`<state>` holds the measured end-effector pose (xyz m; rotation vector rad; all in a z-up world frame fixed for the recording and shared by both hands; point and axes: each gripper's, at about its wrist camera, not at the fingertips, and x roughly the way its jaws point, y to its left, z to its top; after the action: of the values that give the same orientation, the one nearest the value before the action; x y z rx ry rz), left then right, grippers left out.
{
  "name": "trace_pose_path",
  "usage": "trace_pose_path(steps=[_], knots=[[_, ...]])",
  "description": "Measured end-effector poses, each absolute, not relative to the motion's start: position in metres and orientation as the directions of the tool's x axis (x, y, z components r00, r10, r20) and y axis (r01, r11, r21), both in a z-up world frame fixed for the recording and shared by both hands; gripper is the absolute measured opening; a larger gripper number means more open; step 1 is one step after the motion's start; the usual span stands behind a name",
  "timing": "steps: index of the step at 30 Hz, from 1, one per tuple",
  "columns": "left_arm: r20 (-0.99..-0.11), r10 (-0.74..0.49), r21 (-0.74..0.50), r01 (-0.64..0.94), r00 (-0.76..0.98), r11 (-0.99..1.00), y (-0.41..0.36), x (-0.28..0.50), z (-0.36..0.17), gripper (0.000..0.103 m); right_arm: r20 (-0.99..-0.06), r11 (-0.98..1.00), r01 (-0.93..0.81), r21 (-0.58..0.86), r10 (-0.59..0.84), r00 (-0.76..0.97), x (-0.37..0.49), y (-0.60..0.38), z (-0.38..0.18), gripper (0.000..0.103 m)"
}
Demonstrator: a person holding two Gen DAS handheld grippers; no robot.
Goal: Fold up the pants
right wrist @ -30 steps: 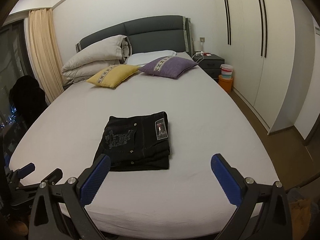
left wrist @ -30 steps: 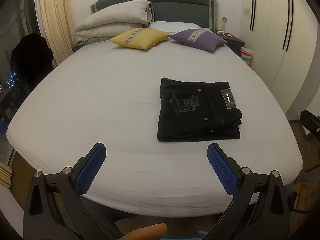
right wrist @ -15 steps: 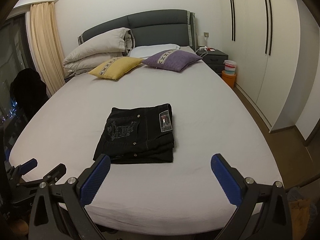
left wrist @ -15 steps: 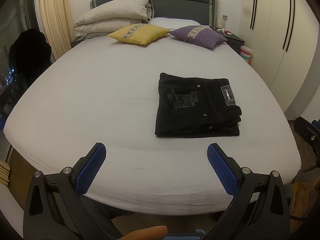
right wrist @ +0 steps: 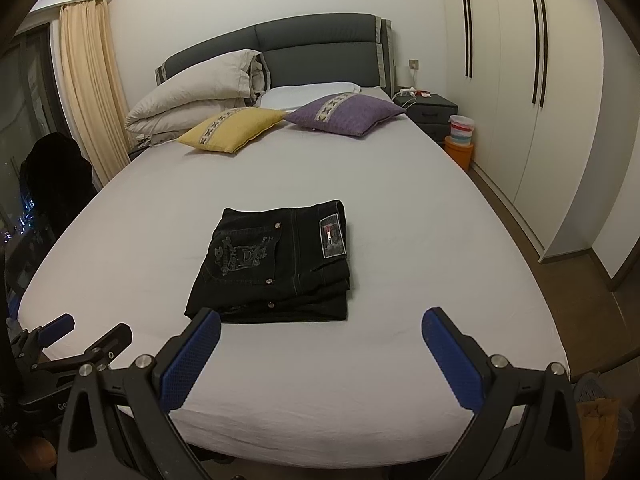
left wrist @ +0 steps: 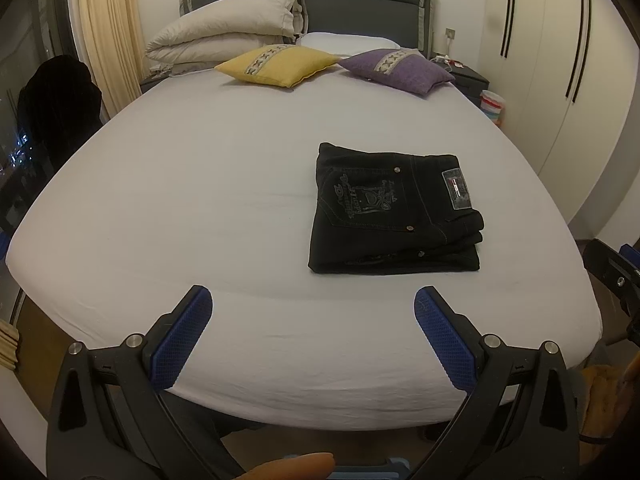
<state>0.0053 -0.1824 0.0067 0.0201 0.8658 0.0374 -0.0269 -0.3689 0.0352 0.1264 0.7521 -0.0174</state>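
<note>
- We see the pants (left wrist: 394, 210), black denim, lying folded into a compact rectangular stack on the bed (left wrist: 208, 184), toward the foot end and right of centre in the left wrist view.
- In the right wrist view the pants (right wrist: 276, 266) sit near the middle of the white sheet, with the layered edges of the stack facing the foot of the bed.
- The top layer shows a back pocket with pale embroidery and a rectangular brand patch (right wrist: 332, 236) near the right edge of the stack.
- The left gripper (left wrist: 312, 306) hangs over the foot edge of the bed with its jaws spread wide and nothing between them; its blue pads (left wrist: 180, 338) are clear of the fabric.
- The right gripper (right wrist: 320, 326) is likewise held with its jaws wide apart and empty; its left pad overlaps the near left corner of the stack in the picture, but we cannot tell whether it touches it.
- The left gripper (right wrist: 68, 344) also appears at the lower left of the right wrist view, beside the mattress corner.
- At the head end we note a folded duvet (right wrist: 196, 96), a yellow cushion (right wrist: 232, 128) and a purple cushion (right wrist: 346, 114), all well apart from the pants.
- A nightstand (right wrist: 430, 112) stands to the right of the headboard (right wrist: 320, 52), next to the wardrobe doors (right wrist: 532, 80).
</note>
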Motion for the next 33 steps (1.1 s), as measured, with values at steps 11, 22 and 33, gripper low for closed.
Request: trace_pose_path(steps=[11, 22, 33], knots=[[-0.761, 0.039, 0.032, -0.023, 0.647, 0.999, -0.1831, 0.0065, 0.0056, 0.103, -0.683, 0.992, 0.060, 0.109, 0.031, 0.729, -0.0272, -0.3684, 0.0344, 0.103], [-0.761, 0.037, 0.031, -0.021, 0.648, 0.999, -0.1828, 0.0074, 0.0049, 0.103, -0.687, 0.993, 0.057, 0.108, 0.033, 0.726, -0.0267, -0.3697, 0.0310, 0.103], [-0.761, 0.036, 0.030, -0.020, 0.647, 0.999, -0.1830, 0.0080, 0.0051, 0.103, -0.688, 0.993, 0.056, 0.109, 0.034, 0.725, -0.0261, -0.3700, 0.0307, 0.103]])
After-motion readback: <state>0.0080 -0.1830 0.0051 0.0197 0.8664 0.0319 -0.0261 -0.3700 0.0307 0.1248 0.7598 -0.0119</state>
